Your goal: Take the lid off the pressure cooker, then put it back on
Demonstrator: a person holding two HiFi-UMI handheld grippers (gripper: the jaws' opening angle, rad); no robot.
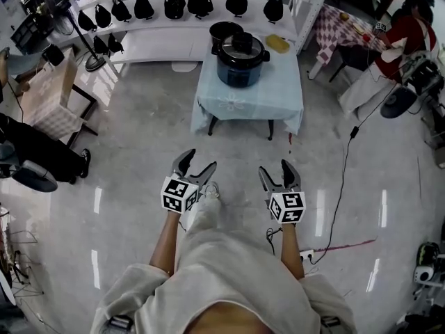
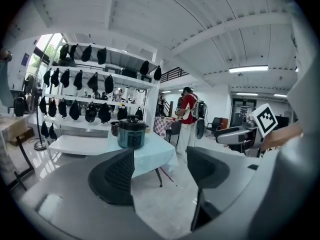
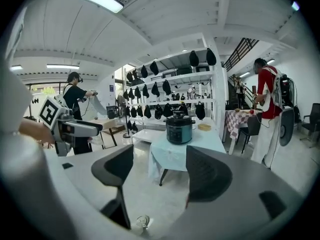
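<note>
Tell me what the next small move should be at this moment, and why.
Probably a step forward toward the table. The pressure cooker stands there with its lid on, well beyond both grippers. The left gripper and right gripper hang in front of the person, jaws apart and empty, so closing the distance comes before any grasp.

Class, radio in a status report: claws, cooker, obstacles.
Left claw open, empty. Right claw open, empty. Pressure cooker on far table, lid on. No obstacle seen.
</note>
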